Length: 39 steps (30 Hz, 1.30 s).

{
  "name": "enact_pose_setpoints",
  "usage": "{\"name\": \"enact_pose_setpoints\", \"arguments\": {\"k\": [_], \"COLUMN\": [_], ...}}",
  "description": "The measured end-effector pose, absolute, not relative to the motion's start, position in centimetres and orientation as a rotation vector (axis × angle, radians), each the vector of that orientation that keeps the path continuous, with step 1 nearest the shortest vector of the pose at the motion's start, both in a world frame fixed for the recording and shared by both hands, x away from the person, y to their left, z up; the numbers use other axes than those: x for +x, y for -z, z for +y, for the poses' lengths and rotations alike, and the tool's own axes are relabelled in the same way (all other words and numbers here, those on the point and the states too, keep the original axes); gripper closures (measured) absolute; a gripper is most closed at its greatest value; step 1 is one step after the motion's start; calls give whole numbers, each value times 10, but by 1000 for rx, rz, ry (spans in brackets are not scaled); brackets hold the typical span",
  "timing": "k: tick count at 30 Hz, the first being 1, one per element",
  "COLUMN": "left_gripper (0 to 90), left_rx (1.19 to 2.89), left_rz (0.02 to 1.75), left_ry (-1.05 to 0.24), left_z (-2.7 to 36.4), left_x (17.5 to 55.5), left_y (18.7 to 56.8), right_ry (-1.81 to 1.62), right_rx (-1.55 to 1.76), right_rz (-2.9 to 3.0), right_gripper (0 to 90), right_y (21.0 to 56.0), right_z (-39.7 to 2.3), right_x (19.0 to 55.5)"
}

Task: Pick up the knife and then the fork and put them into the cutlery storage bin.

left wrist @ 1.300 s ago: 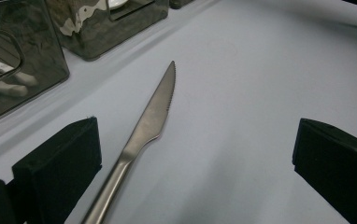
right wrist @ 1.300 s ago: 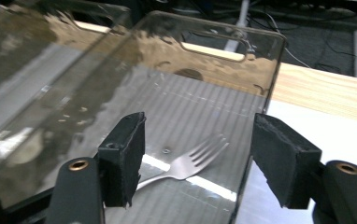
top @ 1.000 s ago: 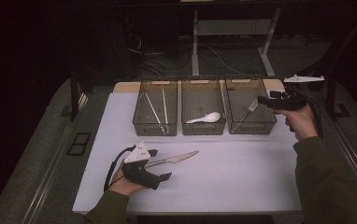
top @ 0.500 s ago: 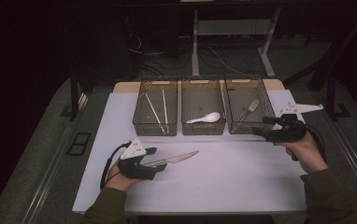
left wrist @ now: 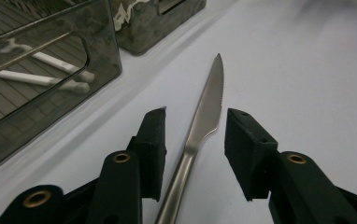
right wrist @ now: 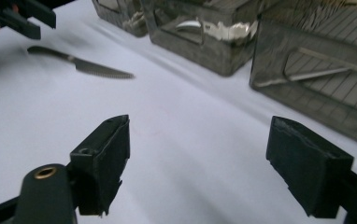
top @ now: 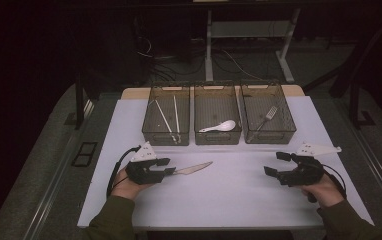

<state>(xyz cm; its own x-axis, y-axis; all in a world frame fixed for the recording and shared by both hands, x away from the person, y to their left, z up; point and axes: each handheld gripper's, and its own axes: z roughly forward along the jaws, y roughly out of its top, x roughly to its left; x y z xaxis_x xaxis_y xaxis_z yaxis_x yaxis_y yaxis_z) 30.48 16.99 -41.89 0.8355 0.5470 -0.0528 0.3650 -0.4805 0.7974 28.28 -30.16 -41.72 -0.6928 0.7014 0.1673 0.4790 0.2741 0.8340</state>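
Steel knife (left wrist: pixel 208 109), flat on white table (top: pixel 229 185)

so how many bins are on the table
3, side by side along the table's far edge: the left bin holds chopsticks, the middle bin a white spoon, the right bin a fork. None looks hidden.

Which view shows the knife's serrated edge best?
The left gripper view: the knife lies close between its tool's jaws, serrations sharp. The high view shows the knife small; the right gripper view shows it distant and blurred.
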Motion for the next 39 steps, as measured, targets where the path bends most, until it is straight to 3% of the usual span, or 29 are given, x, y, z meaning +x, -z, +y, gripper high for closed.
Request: {"name": "enact_pose_setpoints", "arguments": {"k": [12,30,39], "left_gripper": [715,699,784], "left_rx": [2225,2291,2320], "left_rz": [638,566,603], "left_ry": [-176,-132,-107], "left_z": [166,166,162], "left_x": [319,327,325], "left_y": [434,448,445], "right_ry": [-1397,-1401,-1399], "right_rx": [1111,1086,1081], "right_rz": [2305,2313,2316], "right_gripper": [207,207,207], "right_y": [432,432,432], "right_z": [-305,-304,-303], "right_x": [258,258,258]}}
